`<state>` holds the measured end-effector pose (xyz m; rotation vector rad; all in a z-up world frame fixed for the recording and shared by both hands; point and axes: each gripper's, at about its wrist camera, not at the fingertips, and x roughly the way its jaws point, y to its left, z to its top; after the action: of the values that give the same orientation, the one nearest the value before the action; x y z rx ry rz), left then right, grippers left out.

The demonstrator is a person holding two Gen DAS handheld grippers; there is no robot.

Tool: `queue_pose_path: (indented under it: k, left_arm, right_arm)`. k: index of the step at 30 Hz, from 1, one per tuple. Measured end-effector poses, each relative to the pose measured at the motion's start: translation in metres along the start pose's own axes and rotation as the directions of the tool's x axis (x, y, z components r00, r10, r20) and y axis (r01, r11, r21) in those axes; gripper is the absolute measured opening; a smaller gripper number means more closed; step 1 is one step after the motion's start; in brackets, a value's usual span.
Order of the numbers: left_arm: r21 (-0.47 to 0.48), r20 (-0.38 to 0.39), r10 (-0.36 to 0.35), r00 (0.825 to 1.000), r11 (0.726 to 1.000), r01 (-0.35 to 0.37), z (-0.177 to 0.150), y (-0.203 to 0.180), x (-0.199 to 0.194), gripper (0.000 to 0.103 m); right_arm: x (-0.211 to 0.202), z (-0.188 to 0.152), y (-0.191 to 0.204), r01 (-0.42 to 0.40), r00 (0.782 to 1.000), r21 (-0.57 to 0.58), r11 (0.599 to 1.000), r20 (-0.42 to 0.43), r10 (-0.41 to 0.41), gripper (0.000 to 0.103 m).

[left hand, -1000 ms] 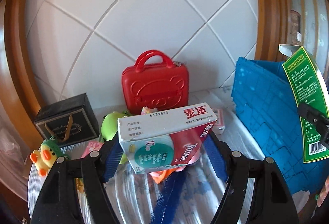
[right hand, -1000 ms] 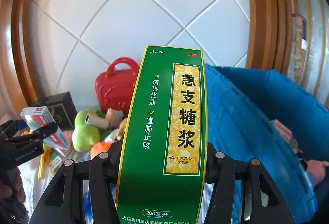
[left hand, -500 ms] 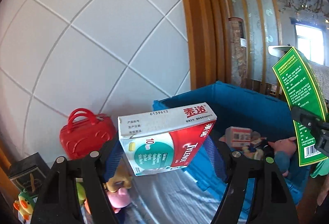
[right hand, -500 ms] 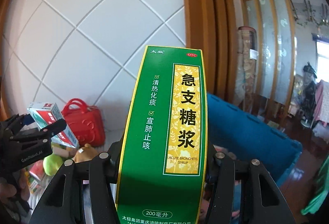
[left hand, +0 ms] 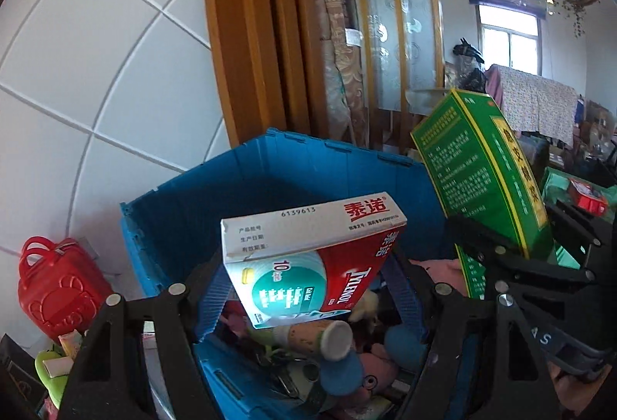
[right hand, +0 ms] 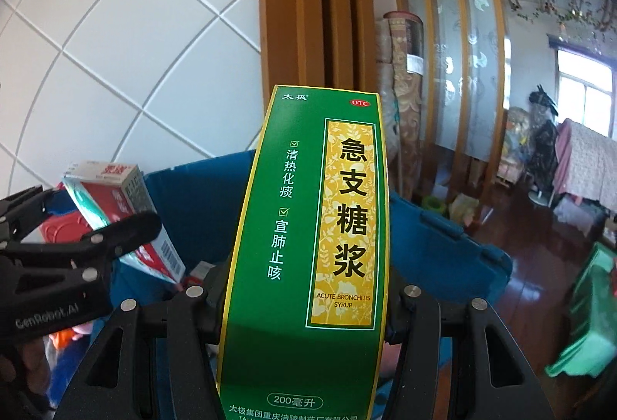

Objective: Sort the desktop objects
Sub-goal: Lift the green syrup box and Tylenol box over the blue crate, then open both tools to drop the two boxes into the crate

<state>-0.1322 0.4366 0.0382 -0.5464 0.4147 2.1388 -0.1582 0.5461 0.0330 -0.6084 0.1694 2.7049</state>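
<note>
White tiled wall [left hand: 96, 73], blue crate [left hand: 270, 173], red case [left hand: 58, 289]

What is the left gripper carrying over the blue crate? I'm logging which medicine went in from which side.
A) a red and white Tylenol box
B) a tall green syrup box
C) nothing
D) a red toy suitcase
A: in the left wrist view the left gripper is shut on the red and white Tylenol box above the blue crate; the green syrup box sits in the right gripper.
</note>
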Motion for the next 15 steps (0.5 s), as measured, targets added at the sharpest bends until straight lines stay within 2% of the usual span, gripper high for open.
queue_pose_path:
  k: [5,9,10,12,13,14,15]
  left_arm:
    - [-0.018,-0.088,-0.058,0.994,0.998,0.057,-0.01,-0.009,0.02,0.074]
    - [-0.028,-0.12,-0.044,0.992,0.999,0.041,-0.015,-0.004,0.025,0.076]
    - [-0.03,-0.135,-0.046,0.99,0.999,0.042,-0.017,-0.004,0.027,0.08]
    - [-0.034,-0.16,-0.044,0.986,0.999,0.039,-0.02,-0.003,0.031,0.086]
    - [-0.039,-0.167,-0.04,0.985,0.999,0.033,-0.022,-0.002,0.032,0.091]
    - [-0.046,-0.173,-0.033,0.984,0.999,0.025,-0.023,-0.002,0.033,0.093]
    - [-0.051,-0.177,-0.026,0.984,0.999,0.017,-0.024,-0.001,0.033,0.095]
  right_arm:
    - [0.019,0.004,-0.017,0.029,0.999,0.001,1.0,-0.017,-0.029,0.055]
    - [0.036,0.005,-0.023,0.046,0.998,0.001,0.999,-0.045,-0.046,0.056]
    - [0.041,0.006,-0.024,0.056,0.997,0.003,0.998,-0.062,-0.055,0.057]
    - [0.048,0.005,-0.024,0.066,0.995,0.018,0.998,-0.082,-0.064,0.069]
    - [0.049,0.005,-0.024,0.066,0.995,0.027,0.997,-0.083,-0.063,0.088]
    - [0.049,0.006,-0.026,0.066,0.995,0.033,0.997,-0.077,-0.064,0.1]
    - [0.047,0.006,-0.025,0.069,0.995,0.033,0.997,-0.07,-0.067,0.102]
